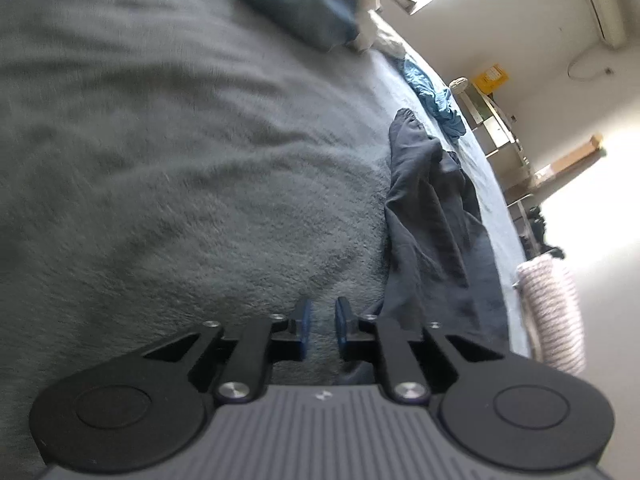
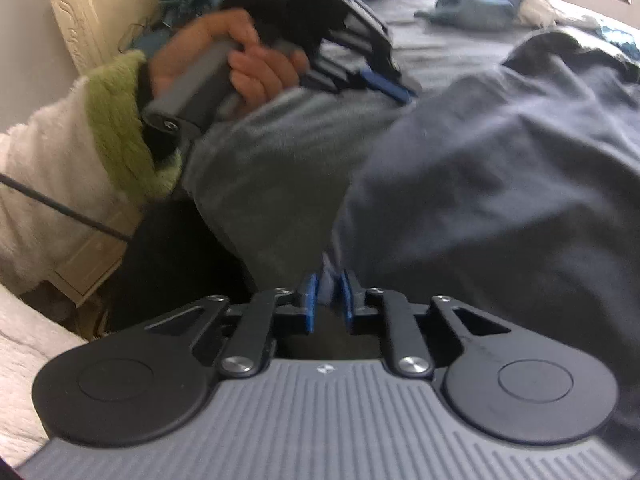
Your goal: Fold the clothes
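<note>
My left fingers [image 1: 321, 322] stand slightly parted over the grey blanket [image 1: 180, 160], nothing between them. The dark navy garment [image 1: 428, 216] lies crumpled on the bed just beside them. My right fingers [image 2: 329, 294] have a fold of pale cloth [image 2: 329, 280] between them; blur hides whether they press it. The garment's far edge is cut off, and my left hand [image 2: 240, 68] is smeared.

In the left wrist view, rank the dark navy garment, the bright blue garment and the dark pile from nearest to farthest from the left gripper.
From the left gripper:
1. Dark navy garment, just right of the fingers.
2. Bright blue garment, farther along the bed's right edge.
3. Dark pile, at the top.
</note>
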Motion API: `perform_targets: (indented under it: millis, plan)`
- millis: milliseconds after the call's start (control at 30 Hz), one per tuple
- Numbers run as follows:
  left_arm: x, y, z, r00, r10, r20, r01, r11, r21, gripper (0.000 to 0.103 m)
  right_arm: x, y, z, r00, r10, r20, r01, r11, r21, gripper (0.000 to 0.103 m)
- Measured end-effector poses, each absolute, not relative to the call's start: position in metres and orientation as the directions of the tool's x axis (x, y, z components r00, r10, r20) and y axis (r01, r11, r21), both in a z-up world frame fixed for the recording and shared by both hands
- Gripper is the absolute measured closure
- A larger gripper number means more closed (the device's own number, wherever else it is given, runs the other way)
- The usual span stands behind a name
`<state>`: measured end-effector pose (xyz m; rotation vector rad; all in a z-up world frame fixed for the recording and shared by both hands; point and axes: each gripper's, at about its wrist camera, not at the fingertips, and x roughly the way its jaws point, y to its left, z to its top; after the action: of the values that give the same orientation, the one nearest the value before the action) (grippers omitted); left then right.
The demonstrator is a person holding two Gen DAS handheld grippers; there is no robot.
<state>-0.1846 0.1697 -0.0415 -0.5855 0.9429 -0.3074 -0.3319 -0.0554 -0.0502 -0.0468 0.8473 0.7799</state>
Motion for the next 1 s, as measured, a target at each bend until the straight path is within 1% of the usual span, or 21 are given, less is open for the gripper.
perform_targets:
  millis: [33, 100, 167, 200, 267, 333, 400, 500, 567, 633, 700, 733, 833, 1000]
  plan:
    - [-0.190, 0.169, -0.036, 0.579, -0.470, -0.666, 0.009, 0.820, -0.572, 0.082, -0.335, -0.059, -0.050, 0.400, 0.608, -0.686, -0.631, 0.725, 0.276, 0.089]
    - [-0.206, 0.168, -0.021, 0.627, -0.431, -0.648, 0.045, 0.852, -0.522, 0.081, -0.345, -0.075, -0.042, 0.416, 0.624, -0.661, -0.622, 0.726, 0.294, 0.088]
    - [-0.229, 0.165, -0.002, 0.685, -0.402, -0.608, 0.099, 0.878, -0.469, 0.081, -0.356, -0.099, -0.028, 0.489, 0.612, -0.622, -0.592, 0.756, 0.279, 0.088]
    - [-0.241, 0.162, 0.006, 0.715, -0.390, -0.580, 0.128, 0.889, -0.441, 0.082, -0.359, -0.113, -0.022, 0.541, 0.583, -0.606, -0.561, 0.787, 0.257, 0.088]
    - [-0.266, 0.147, 0.019, 0.741, -0.425, -0.519, 0.237, 0.890, -0.390, 0.081, -0.362, -0.143, -0.009, 0.648, 0.500, -0.574, -0.480, 0.854, 0.202, 0.088]
    - [-0.285, 0.125, 0.023, 0.704, -0.505, -0.499, 0.346, 0.858, -0.380, 0.081, -0.360, -0.170, -0.005, 0.727, 0.407, -0.554, -0.388, 0.908, 0.157, 0.088]
    - [-0.298, 0.101, 0.017, 0.651, -0.557, -0.516, 0.424, 0.830, -0.362, 0.081, -0.354, -0.189, -0.010, 0.756, 0.330, -0.565, -0.311, 0.941, 0.134, 0.088]
    - [-0.309, 0.068, -0.008, 0.581, -0.545, -0.605, 0.472, 0.831, -0.295, 0.081, -0.351, -0.206, -0.030, 0.755, 0.263, -0.601, -0.255, 0.962, 0.101, 0.088]
    - [-0.307, 0.063, -0.025, 0.554, -0.506, -0.661, 0.443, 0.852, -0.280, 0.081, -0.353, -0.217, -0.046, 0.729, 0.182, -0.659, -0.191, 0.980, 0.059, 0.089]
    - [-0.303, 0.068, -0.037, 0.542, -0.481, -0.689, 0.402, 0.869, -0.289, 0.082, -0.357, -0.228, -0.059, 0.700, 0.105, -0.706, -0.126, 0.992, 0.023, 0.090]
    - [-0.302, 0.077, -0.036, 0.540, -0.484, -0.688, 0.378, 0.870, -0.315, 0.081, -0.368, -0.247, -0.058, 0.688, 0.099, -0.719, -0.075, 0.995, 0.064, 0.088]
    - [-0.303, 0.080, -0.033, 0.545, -0.487, -0.682, 0.378, 0.869, -0.319, 0.077, -0.374, -0.255, -0.053, 0.695, 0.106, -0.711, -0.057, 0.994, 0.092, 0.088]
    - [-0.307, 0.081, -0.019, 0.571, -0.484, -0.663, 0.397, 0.870, -0.294, 0.071, -0.385, -0.273, -0.031, 0.747, 0.137, -0.651, -0.032, 0.985, 0.171, 0.088]
    - [-0.305, 0.067, -0.006, 0.577, -0.486, -0.656, 0.424, 0.865, -0.268, 0.070, -0.350, -0.279, -0.011, 0.809, 0.231, -0.540, -0.101, 0.960, 0.259, 0.087]
